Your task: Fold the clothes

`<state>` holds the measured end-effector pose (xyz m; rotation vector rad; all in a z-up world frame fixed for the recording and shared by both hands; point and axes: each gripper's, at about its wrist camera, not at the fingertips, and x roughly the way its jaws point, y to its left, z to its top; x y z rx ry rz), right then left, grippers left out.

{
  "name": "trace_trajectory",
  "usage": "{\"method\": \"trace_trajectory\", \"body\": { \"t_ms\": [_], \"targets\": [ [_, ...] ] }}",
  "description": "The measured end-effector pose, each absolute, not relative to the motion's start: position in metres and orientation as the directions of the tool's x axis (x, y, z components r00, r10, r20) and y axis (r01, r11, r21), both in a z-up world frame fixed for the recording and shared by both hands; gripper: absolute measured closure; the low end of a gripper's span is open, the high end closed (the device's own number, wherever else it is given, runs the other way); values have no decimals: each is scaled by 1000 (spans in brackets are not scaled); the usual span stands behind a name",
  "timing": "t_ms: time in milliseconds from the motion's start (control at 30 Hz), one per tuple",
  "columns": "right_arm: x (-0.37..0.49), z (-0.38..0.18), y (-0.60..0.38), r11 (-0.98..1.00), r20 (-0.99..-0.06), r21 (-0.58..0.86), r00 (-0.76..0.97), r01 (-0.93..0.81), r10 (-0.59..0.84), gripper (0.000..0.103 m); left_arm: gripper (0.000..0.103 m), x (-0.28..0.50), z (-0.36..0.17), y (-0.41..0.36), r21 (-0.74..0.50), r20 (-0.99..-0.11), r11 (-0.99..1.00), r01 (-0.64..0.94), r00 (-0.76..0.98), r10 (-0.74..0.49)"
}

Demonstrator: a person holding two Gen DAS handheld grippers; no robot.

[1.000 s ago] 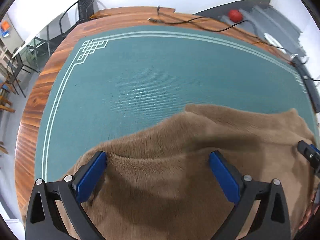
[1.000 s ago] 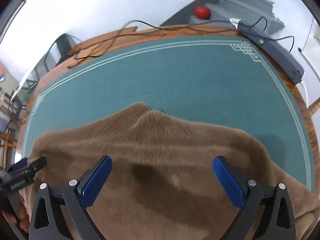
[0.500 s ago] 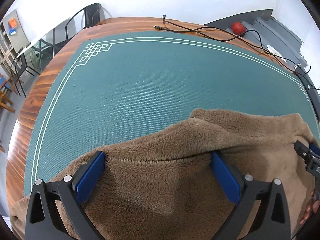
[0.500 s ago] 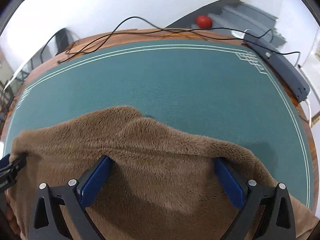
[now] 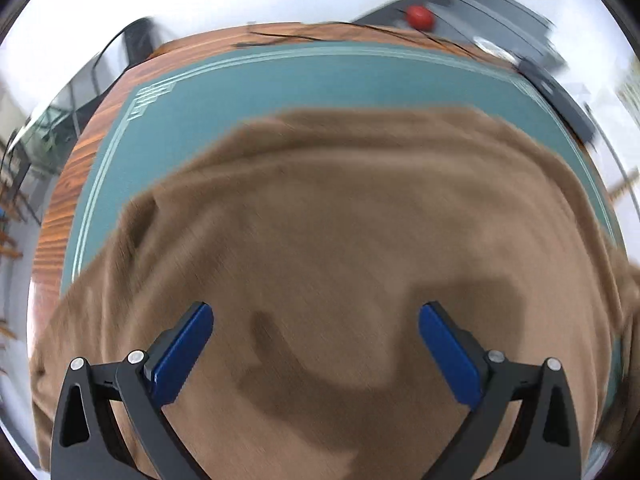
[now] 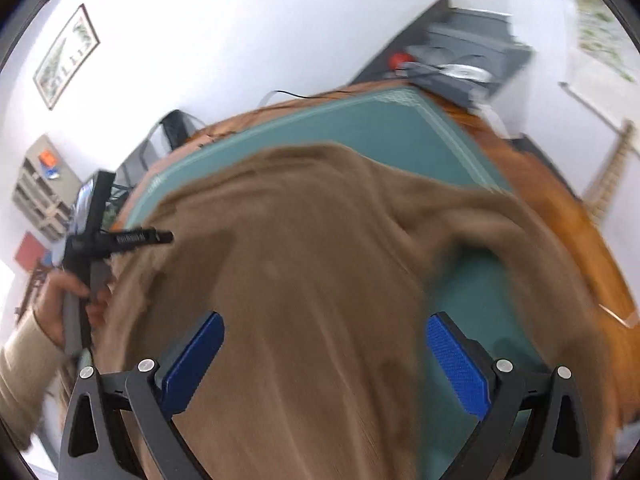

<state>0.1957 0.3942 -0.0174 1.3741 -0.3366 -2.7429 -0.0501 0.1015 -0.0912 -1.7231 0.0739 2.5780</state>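
Note:
A brown fleece garment (image 5: 340,220) lies spread over the green mat (image 5: 248,84), blurred by motion. My left gripper (image 5: 316,336) hovers open above its near part, with nothing between the blue pads (image 5: 184,352). In the right wrist view the same garment (image 6: 300,240) is bunched into a fold at the right, with mat (image 6: 472,288) showing beside it. My right gripper (image 6: 324,356) is also open above the cloth. At the garment's left edge a hand (image 6: 64,296) in a cream sleeve holds the left gripper, one black finger (image 6: 132,237) lying over the cloth.
The mat covers a wooden table (image 5: 60,200). Black cables (image 5: 304,36) and a grey power strip (image 5: 560,92) lie along the far edge. Behind are a red ball (image 5: 420,16), grey steps (image 6: 472,40), a dark chair (image 5: 138,40) and a framed picture (image 6: 66,56).
Both grippers have drawn back and lifted away from the garment. Much more of the cloth now shows, reaching further across the mat. The views have swung and blurred.

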Motion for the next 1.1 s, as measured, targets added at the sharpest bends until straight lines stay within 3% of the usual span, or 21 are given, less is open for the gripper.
{"method": "trace_trajectory", "body": {
  "t_ms": [100, 267, 333, 433, 500, 567, 600, 667, 767, 933, 1100],
  "targets": [
    [264, -5, 417, -983, -797, 118, -604, -138, -11, 0, 0, -2, -89, 132, 18, -933, -993, -113, -360, 24],
    [332, -2, 471, -944, -796, 92, -593, -317, 121, 0, 0, 58, -96, 161, -40, -953, -995, -88, -296, 65],
    [339, -11, 488, -931, -803, 107, -583, -348, 125, 5, 0, 73, -103, 166, -66, -962, -997, -44, -263, 76],
    [332, -31, 501, -926, -811, 160, -581, -343, 75, 18, 0, 90, -108, 172, -70, -968, -998, -2, -242, 69],
    [321, -47, 503, -928, -820, 189, -571, -320, 30, 34, 0, 101, -106, 177, -61, -967, -998, 6, -247, 57],
    [306, -66, 506, -928, -836, 224, -548, -297, -27, 40, 0, 110, -106, 182, -53, -968, -999, 14, -246, 48],
    [300, -75, 508, -925, -843, 246, -535, -288, -58, 54, 0, 115, -106, 185, -49, -968, -999, 18, -246, 43],
    [293, -95, 516, -905, -854, 312, -503, -291, -133, 71, 0, 122, -106, 187, -45, -970, -999, 27, -242, 37],
    [293, -92, 525, -908, -842, 342, -509, -243, -180, 81, 0, 132, -107, 187, -37, -971, -998, 52, -237, 24],
    [289, -48, 566, -816, -703, 558, -609, -153, -366, 86, 0, 136, -104, 186, -47, -972, -994, 96, -233, 23],
    [282, 18, 624, -716, -519, 692, -753, -92, -404, 86, 0, 132, -90, 193, -54, -965, -995, 87, -260, 30]
  ]
}}
